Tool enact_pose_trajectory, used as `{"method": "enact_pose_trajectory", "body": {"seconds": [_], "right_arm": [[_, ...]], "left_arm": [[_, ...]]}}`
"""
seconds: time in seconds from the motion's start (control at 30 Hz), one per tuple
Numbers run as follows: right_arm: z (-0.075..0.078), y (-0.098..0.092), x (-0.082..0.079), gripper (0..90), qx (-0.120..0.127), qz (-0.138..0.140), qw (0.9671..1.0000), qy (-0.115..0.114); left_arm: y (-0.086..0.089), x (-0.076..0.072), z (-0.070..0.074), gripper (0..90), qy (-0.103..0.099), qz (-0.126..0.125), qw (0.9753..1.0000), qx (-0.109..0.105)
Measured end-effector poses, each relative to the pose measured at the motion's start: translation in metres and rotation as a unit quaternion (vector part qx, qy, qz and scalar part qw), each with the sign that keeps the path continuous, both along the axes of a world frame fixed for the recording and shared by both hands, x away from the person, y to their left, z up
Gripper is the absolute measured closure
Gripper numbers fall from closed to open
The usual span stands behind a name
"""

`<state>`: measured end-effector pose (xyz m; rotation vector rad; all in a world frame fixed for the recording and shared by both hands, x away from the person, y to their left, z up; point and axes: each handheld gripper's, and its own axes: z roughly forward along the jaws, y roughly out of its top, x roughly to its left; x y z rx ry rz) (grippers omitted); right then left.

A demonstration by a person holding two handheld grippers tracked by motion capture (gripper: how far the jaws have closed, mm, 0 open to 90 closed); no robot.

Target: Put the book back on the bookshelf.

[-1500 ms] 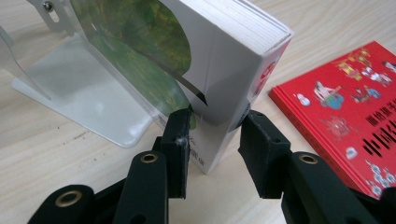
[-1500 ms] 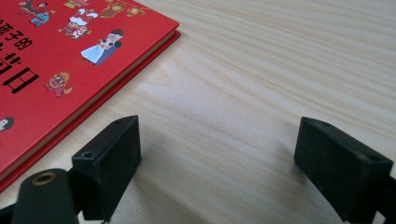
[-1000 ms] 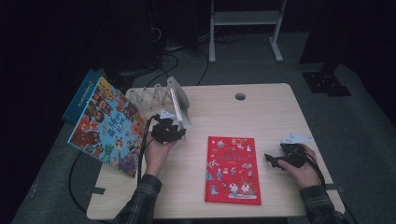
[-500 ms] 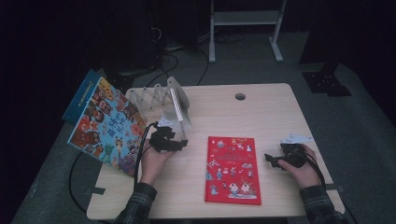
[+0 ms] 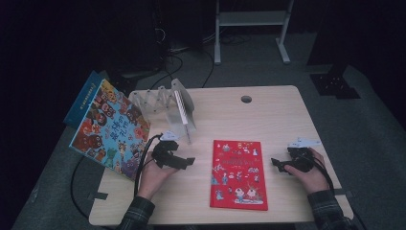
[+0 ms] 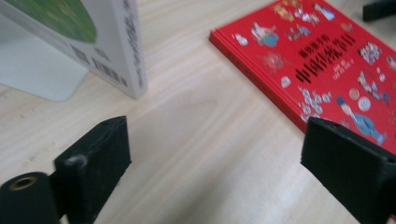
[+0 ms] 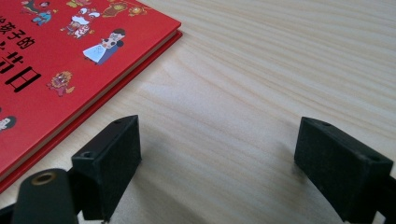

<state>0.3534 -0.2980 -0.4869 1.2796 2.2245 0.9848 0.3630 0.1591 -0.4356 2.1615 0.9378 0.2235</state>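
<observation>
A red picture book (image 5: 238,173) lies flat on the wooden table (image 5: 268,115), between my two grippers. My left gripper (image 5: 184,162) rests to the left of it, open, jaws pointing at the book's left edge (image 6: 261,70) with bare table between them. My right gripper (image 5: 276,164) sits to the right of the book, open and empty, its jaws aimed at the book's right edge (image 7: 116,79). A white-spined book (image 5: 182,112) stands upright in a white rack (image 5: 158,103) behind the left gripper, and the same book (image 6: 116,42) appears close by in the left gripper view.
A large colourful picture book (image 5: 109,129) leans off the table's left edge, with a blue book (image 5: 82,98) behind it. A cable hole (image 5: 246,99) lies at the table's back. A white desk frame (image 5: 251,24) stands on the floor beyond.
My left gripper has drawn back from the rack toward the near side and turned right, now pointing at the red book. The right gripper has stayed put.
</observation>
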Motion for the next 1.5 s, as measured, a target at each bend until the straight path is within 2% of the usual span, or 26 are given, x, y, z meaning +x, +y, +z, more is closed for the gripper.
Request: {"method": "enact_pose_trajectory", "body": {"seconds": [0.07,0.13,0.33,0.43,0.53,0.6,0.8,0.93,1.03,1.17,1.23,1.5], "right_arm": [[0.000,0.000,0.000,13.4,0.000,0.001,1.0000,0.000],[0.000,0.000,0.000,13.4,0.000,0.001,1.0000,-0.001],[0.000,0.000,-0.001,13.7,0.001,0.003,1.0000,0.001],[0.001,-0.001,-0.002,18.2,0.001,0.001,1.0000,0.000],[0.003,-0.002,-0.002,18.5,0.000,-0.001,1.0000,-0.001],[0.004,-0.002,-0.003,18.5,0.005,0.000,1.0000,-0.001],[0.006,0.001,-0.005,18.2,0.011,0.008,0.9999,-0.001],[0.008,0.002,-0.007,17.7,0.017,0.012,0.9998,0.001],[0.010,0.002,-0.008,17.5,0.023,0.012,0.9997,0.002],[0.013,0.003,-0.010,17.5,0.029,0.014,0.9995,0.000],[0.014,0.005,-0.011,17.3,0.031,0.018,0.9994,-0.002],[0.018,0.013,-0.011,16.9,0.039,0.030,0.9988,-0.002]], "left_arm": [[-0.001,-0.005,-0.002,0.8,0.000,-0.006,0.9999,0.012],[0.000,-0.009,-0.004,0.0,0.004,-0.011,0.9998,0.013],[-0.006,-0.020,-0.011,0.0,0.010,-0.040,0.9987,0.031],[-0.012,-0.024,-0.015,0.0,0.014,-0.052,0.9979,0.036],[-0.024,-0.027,-0.020,0.0,0.023,-0.076,0.9958,0.046],[-0.030,-0.028,-0.023,0.0,0.020,-0.090,0.9943,0.053],[-0.050,-0.031,-0.029,0.0,0.025,-0.119,0.9901,0.070],[-0.058,-0.033,-0.031,0.0,0.027,-0.129,0.9886,0.072],[-0.063,-0.035,-0.033,0.0,0.028,-0.138,0.9866,0.083],[-0.069,-0.037,-0.033,0.0,0.020,-0.146,0.9844,0.096],[-0.071,-0.037,-0.033,0.0,0.021,-0.146,0.9846,0.094],[-0.083,-0.043,-0.033,0.0,0.017,-0.160,0.9822,0.096]]}}
